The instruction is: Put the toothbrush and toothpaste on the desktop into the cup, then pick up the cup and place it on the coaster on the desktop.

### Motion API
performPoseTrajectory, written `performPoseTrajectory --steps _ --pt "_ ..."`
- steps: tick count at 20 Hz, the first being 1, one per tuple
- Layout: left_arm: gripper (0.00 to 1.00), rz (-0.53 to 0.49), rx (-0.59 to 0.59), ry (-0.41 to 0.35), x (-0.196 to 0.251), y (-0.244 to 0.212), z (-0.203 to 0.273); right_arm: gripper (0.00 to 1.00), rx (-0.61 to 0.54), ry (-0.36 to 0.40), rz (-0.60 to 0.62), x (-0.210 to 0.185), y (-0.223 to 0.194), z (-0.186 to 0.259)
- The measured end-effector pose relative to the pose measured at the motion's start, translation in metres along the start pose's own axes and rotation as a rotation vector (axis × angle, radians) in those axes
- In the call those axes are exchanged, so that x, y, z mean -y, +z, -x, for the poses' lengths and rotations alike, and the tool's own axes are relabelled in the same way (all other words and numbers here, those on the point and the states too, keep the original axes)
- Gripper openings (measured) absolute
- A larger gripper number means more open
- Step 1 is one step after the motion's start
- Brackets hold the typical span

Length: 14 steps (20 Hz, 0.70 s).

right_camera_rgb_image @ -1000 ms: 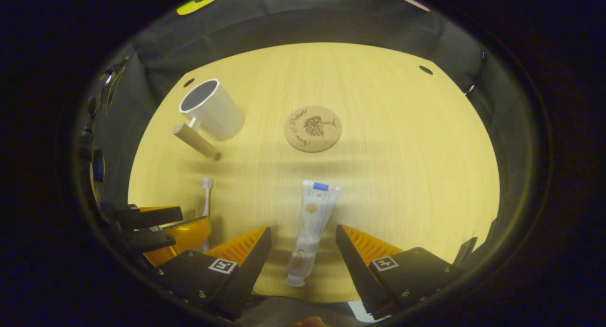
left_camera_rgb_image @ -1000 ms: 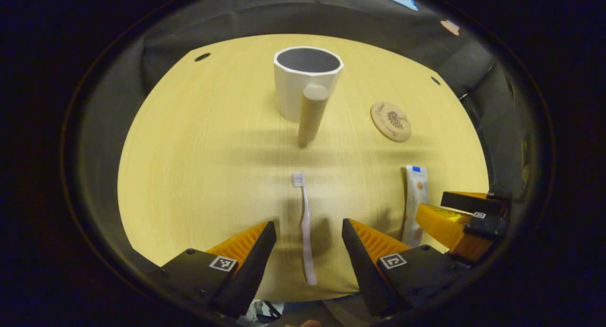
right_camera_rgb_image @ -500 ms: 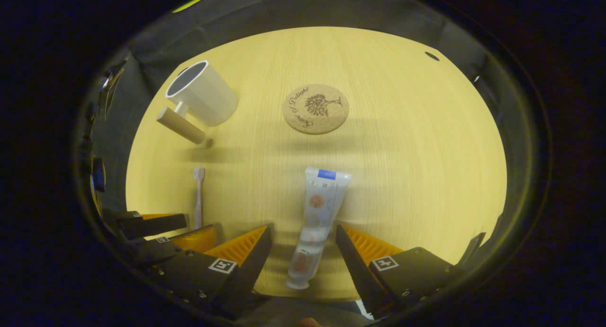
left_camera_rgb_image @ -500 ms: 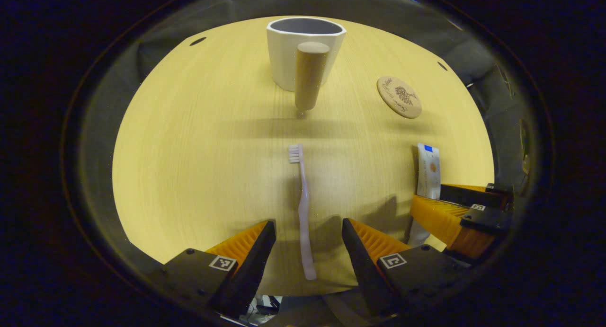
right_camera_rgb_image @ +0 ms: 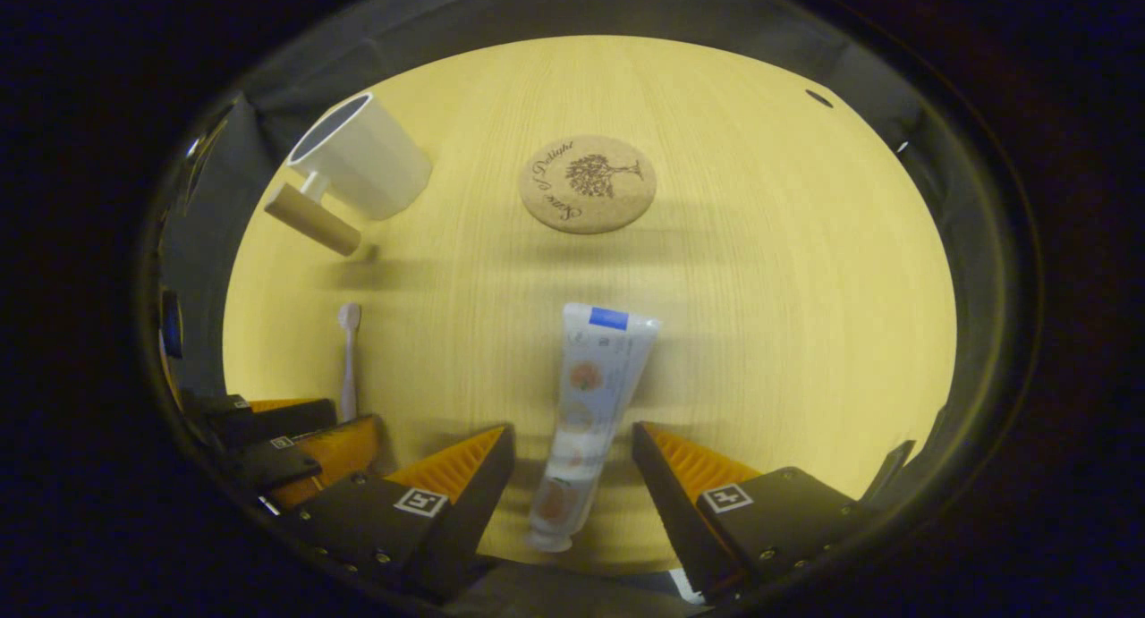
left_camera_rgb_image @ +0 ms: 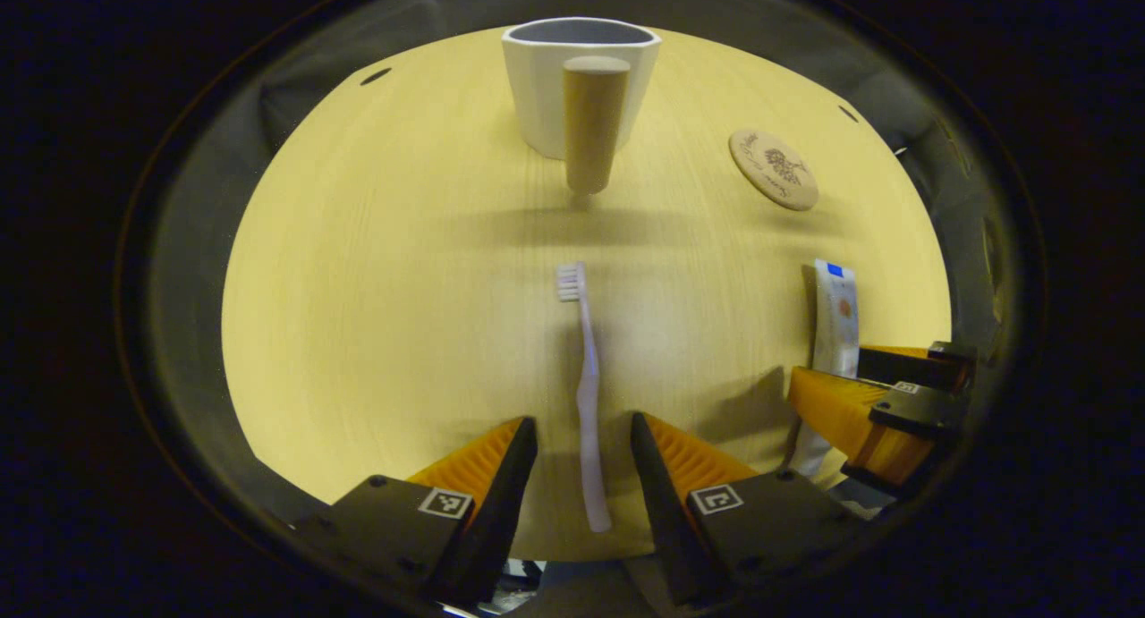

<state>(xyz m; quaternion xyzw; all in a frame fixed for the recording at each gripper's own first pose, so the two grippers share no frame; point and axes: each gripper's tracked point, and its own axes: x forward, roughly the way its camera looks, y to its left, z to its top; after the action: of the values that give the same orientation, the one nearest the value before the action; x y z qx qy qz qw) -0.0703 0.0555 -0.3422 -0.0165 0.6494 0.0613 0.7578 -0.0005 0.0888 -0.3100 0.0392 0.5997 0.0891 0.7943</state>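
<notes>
- Both grippers have come lower and farther forward over the worktop (left_camera_rgb_image: 376,314) than a second ago; the left gripper (left_camera_rgb_image: 577,444) now stands with a narrower gap around the toothbrush (left_camera_rgb_image: 588,394) than it had.
- Left fingers (left_camera_rgb_image: 510,461) flank the handle on either side, spread but not pressing on it.
- In the right gripper view, the right gripper (right_camera_rgb_image: 572,452) straddles the toothpaste (right_camera_rgb_image: 586,412), its fingers wide apart and clear of the tube, which lies flat with its cap at the near end.
- Cup (left_camera_rgb_image: 572,81) stands upright at the far side, its cylindrical wooden handle turned toward the near edge; nothing shows above its rim.
- Coaster (right_camera_rgb_image: 588,183) lies bare to the right of the cup, well apart from it.
- By my reading the task is only beginning: neither item is gripped or lifted. Closing on both, dropping them into the cup and carrying the cup to the coaster all remain.
</notes>
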Motion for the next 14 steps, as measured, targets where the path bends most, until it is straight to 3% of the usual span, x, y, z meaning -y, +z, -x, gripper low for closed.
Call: performPoseTrajectory --steps 1,2,3,4,5,6,7,8,9,10,11,12,14 --pt "0.72 -0.001 0.001 0.004 -0.001 0.000 0.000 0.86 0.002 -0.013 -0.002 0.003 0.000 0.000" --pt "0.59 -0.003 0.003 0.006 -0.003 0.000 0.001 0.76 0.000 -0.020 0.000 0.005 0.000 -0.001" --pt "0.51 -0.002 0.007 0.009 -0.003 0.000 0.001 0.73 0.004 -0.037 0.009 0.009 0.001 -0.002" --pt "0.42 -0.002 0.009 0.008 -0.003 0.000 0.001 0.65 0.003 -0.049 0.012 0.010 0.001 -0.001" --pt "0.53 -0.007 0.011 0.008 -0.003 0.000 0.001 0.61 0.003 -0.053 0.031 0.011 0.000 -0.002" --pt "0.41 -0.014 0.014 0.009 -0.003 0.000 0.001 0.60 0.000 -0.054 0.049 0.013 -0.002 -0.001" --pt "0.47 -0.003 0.020 -0.002 0.000 0.000 0.001 0.59 -0.012 -0.076 0.046 0.013 -0.006 -0.001" --pt "0.33 0.012 0.010 0.003 0.002 -0.002 -0.003 0.42 0.001 -0.076 0.065 0.013 -0.004 0.000" --pt "0.20 -0.002 0.018 -0.003 0.002 -0.001 0.001 0.39 0.003 -0.079 0.089 0.013 -0.004 0.000" --pt "0.18 -0.004 0.020 0.001 0.001 -0.001 0.002 0.36 0.014 -0.076 0.101 0.012 -0.004 -0.001" --pt "0.19 0.016 0.026 -0.001 0.000 0.004 -0.001 0.39 0.024 -0.080 0.080 0.014 -0.006 0.002" --pt "0.14 0.003 0.038 -0.012 0.002 -0.001 0.002 0.27 0.034 -0.068 0.092 0.014 -0.004 0.001" --pt "0.16 0.005 0.063 -0.032 0.000 0.001 0.005 0.27 0.056 -0.058 0.115 0.017 -0.004 0.001"
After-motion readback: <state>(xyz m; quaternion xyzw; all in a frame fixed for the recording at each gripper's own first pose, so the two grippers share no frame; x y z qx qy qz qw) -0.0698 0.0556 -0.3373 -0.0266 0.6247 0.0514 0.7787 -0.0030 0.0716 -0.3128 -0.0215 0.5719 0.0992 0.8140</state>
